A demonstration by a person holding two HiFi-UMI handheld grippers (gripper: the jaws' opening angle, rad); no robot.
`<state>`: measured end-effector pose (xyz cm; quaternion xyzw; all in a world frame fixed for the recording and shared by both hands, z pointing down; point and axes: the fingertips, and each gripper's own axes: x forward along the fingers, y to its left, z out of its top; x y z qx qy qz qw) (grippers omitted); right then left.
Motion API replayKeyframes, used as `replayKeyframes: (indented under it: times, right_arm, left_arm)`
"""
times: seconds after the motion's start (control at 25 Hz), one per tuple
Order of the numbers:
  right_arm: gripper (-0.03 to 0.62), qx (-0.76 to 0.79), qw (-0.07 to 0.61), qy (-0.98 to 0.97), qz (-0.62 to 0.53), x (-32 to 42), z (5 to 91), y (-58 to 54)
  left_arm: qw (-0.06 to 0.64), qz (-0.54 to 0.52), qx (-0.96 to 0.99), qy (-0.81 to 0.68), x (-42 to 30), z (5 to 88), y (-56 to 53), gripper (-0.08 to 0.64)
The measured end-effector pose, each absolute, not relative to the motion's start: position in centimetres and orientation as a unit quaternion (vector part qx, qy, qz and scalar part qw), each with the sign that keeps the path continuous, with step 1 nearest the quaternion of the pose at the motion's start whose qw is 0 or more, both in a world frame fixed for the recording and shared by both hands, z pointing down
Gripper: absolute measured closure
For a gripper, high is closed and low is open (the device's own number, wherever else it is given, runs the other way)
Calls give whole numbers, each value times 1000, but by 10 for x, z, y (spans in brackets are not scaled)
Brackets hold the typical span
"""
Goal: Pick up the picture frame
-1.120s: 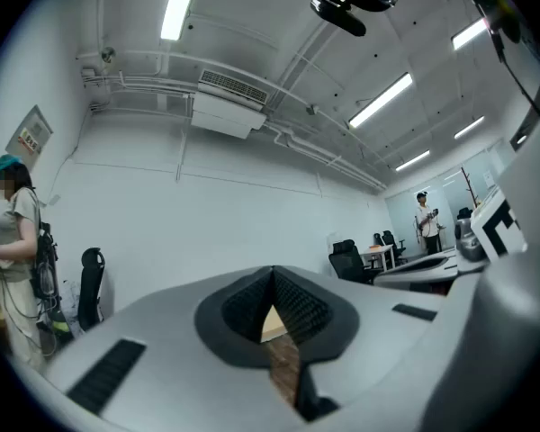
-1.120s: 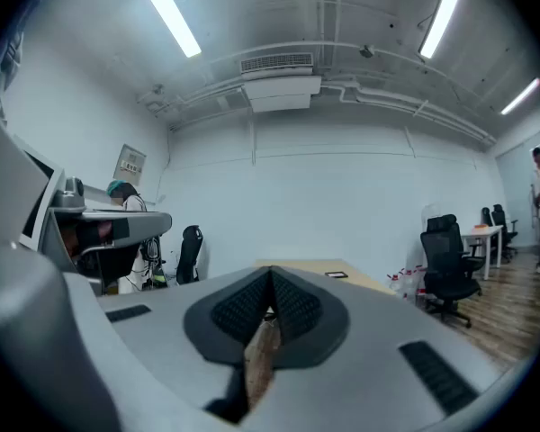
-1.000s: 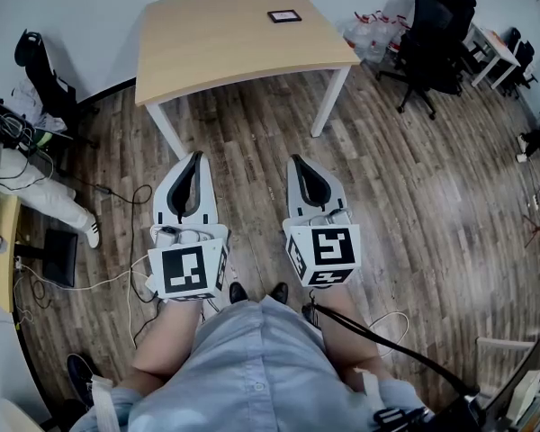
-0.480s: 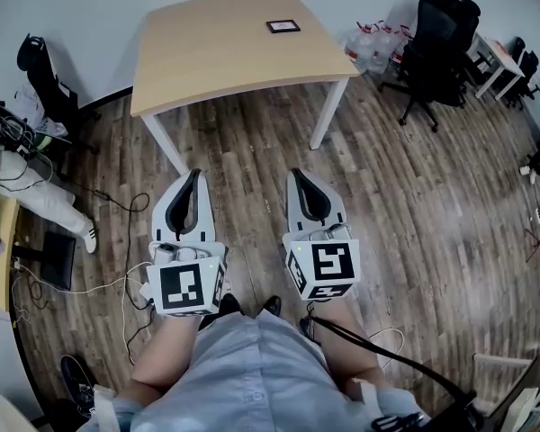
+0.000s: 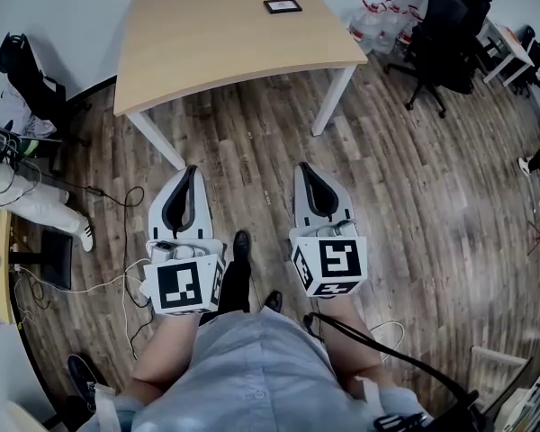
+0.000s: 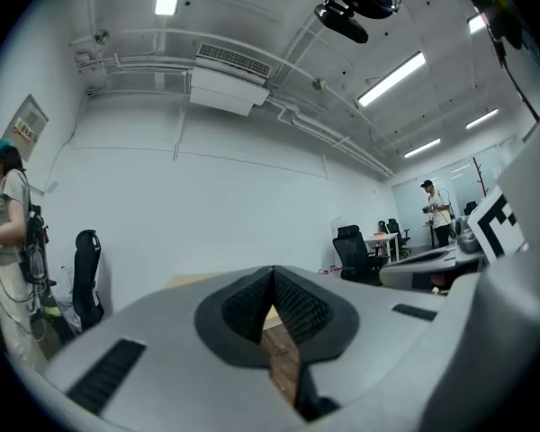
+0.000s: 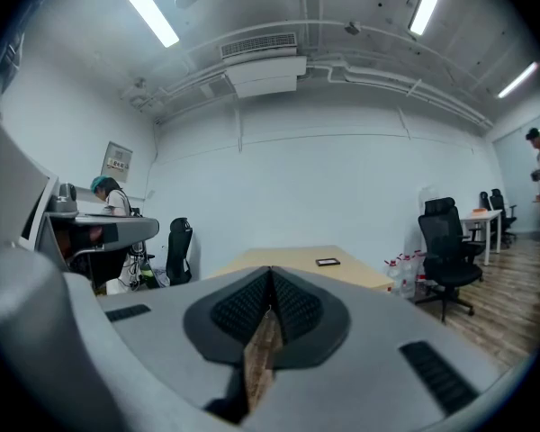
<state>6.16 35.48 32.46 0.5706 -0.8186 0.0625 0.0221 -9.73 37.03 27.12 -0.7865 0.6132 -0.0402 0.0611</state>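
The picture frame [image 5: 283, 6], small, dark and flat, lies near the far edge of the light wooden table [image 5: 216, 43]. In the right gripper view the picture frame [image 7: 328, 262] shows on the table [image 7: 279, 261] straight ahead, well beyond the jaws. My left gripper [image 5: 192, 170] and right gripper [image 5: 303, 166] are held side by side over the wooden floor, short of the table's near edge, pointing toward it. Both are shut and hold nothing; the left gripper [image 6: 272, 271] and right gripper [image 7: 270, 272] show their pads meeting at the tips.
Black office chairs [image 5: 443, 27] and plastic bags [image 5: 378, 21] stand right of the table. A black chair [image 5: 25, 68], a seated person's legs [image 5: 31, 198] and floor cables [image 5: 117, 207] are at the left. My shoe [image 5: 241, 245] is between the grippers. A person [image 6: 439, 212] stands far off.
I have stepped toward the table: it sits closer and lower in the head view, and one shoe has swung forward between the grippers. Both grippers stay shut and side by side.
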Motion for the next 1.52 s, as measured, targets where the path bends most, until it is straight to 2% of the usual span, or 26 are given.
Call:
replayKeyframes:
  times: [0.24, 0.56, 0.88, 1.52]
  right_arm:
    - [591, 583, 25, -809, 68, 52, 330, 273]
    - [591, 600, 19, -799, 33, 42, 300, 167]
    - [591, 609, 24, -792, 30, 44, 303, 128]
    - [591, 595, 15, -800, 73, 105, 335, -33]
  left_arm:
    - [52, -40, -804, 591, -100, 279, 281, 558]
    - [76, -17, -815, 574, -109, 255, 172, 558]
    - [71, -20, -818, 570, -115, 263, 129, 558]
    - [71, -71, -810, 578, -51, 288, -21, 558]
